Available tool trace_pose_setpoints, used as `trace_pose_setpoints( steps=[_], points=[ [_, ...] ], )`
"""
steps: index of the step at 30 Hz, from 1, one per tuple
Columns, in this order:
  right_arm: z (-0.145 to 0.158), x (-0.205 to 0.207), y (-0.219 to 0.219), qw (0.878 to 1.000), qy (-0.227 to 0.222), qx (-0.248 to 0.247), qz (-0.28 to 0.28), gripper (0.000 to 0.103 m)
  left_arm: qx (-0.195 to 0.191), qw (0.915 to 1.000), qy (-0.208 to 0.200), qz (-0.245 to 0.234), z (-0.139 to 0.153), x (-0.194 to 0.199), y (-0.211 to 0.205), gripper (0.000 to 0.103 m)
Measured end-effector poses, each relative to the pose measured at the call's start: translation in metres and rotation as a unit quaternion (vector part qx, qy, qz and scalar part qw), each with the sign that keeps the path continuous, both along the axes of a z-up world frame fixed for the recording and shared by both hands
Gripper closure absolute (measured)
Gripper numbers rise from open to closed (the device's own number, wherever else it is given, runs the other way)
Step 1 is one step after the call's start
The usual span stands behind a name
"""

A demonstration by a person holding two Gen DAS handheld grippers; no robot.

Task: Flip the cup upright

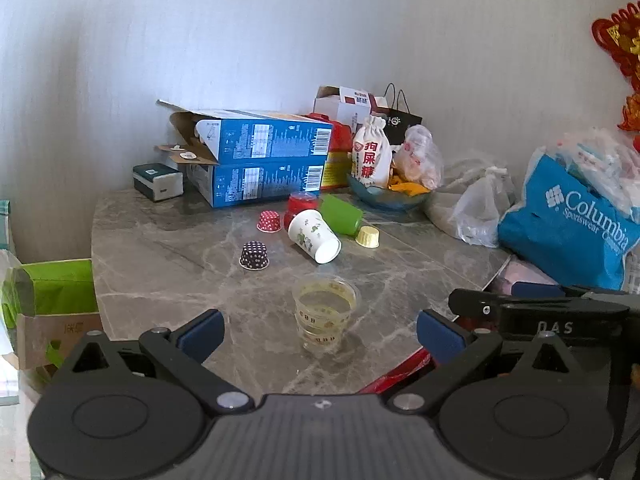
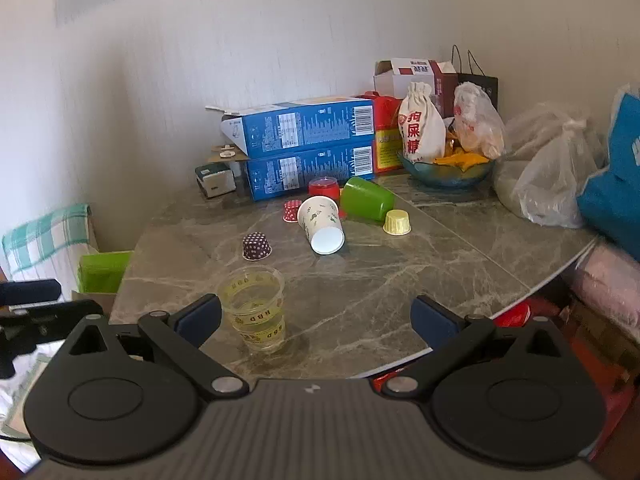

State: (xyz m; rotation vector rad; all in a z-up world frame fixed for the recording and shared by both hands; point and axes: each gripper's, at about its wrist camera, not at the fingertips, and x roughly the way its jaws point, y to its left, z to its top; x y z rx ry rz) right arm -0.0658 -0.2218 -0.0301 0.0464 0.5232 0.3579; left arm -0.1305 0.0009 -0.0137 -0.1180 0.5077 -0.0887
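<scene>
A clear plastic cup with yellow print stands upright near the table's front edge, also in the right wrist view. A white paper cup with leaf print lies on its side, as does a green cup behind it; both show in the right wrist view, white and green. Small cups sit mouth down: purple dotted, red dotted, yellow. My left gripper is open around the clear cup without touching. My right gripper is open, the clear cup by its left finger.
Two stacked blue boxes, a red jar, a blue bowl with a cloth pouch and bags stand at the back. Plastic bags and a blue Columbia bag crowd the right. A green-lined box sits below left.
</scene>
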Motion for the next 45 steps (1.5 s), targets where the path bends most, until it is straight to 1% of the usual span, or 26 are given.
trace_pose_setpoints(
  steps=[4,9,13,19,22,25,38,45],
  points=[
    [0.007,-0.01,-0.005,1.0,-0.006,-0.002,-0.001,0.001,-0.002,1.0,-0.008,-0.004,0.008,-0.008,-0.007,0.0],
    [0.015,-0.018,-0.008,1.0,-0.009,-0.002,-0.002,0.001,0.015,0.9997,-0.018,-0.004,0.019,-0.018,-0.015,0.0],
    [0.019,-0.026,-0.011,1.0,-0.014,0.0,-0.002,0.001,0.013,0.9995,-0.03,-0.003,0.024,-0.027,-0.016,0.0],
    [0.02,-0.035,-0.014,0.999,-0.032,0.013,-0.005,0.001,0.022,0.9973,-0.07,0.008,0.024,-0.039,-0.018,0.0],
    [0.017,-0.038,-0.013,0.999,-0.037,0.015,-0.006,0.001,0.025,0.998,-0.057,0.012,0.017,-0.036,-0.018,0.0],
    [0.012,-0.039,-0.011,0.999,-0.035,0.013,-0.004,0.001,0.017,0.9988,-0.045,0.014,0.01,-0.033,-0.013,0.0],
    [0.007,-0.043,-0.008,0.999,-0.035,0.009,0.0,0.001,0.012,0.9995,-0.024,0.018,-0.005,-0.03,-0.012,0.0],
    [0.007,-0.044,-0.007,0.999,-0.036,0.011,0.002,0.001,0.012,0.9995,-0.023,0.019,-0.006,-0.031,-0.012,0.0]
  ],
)
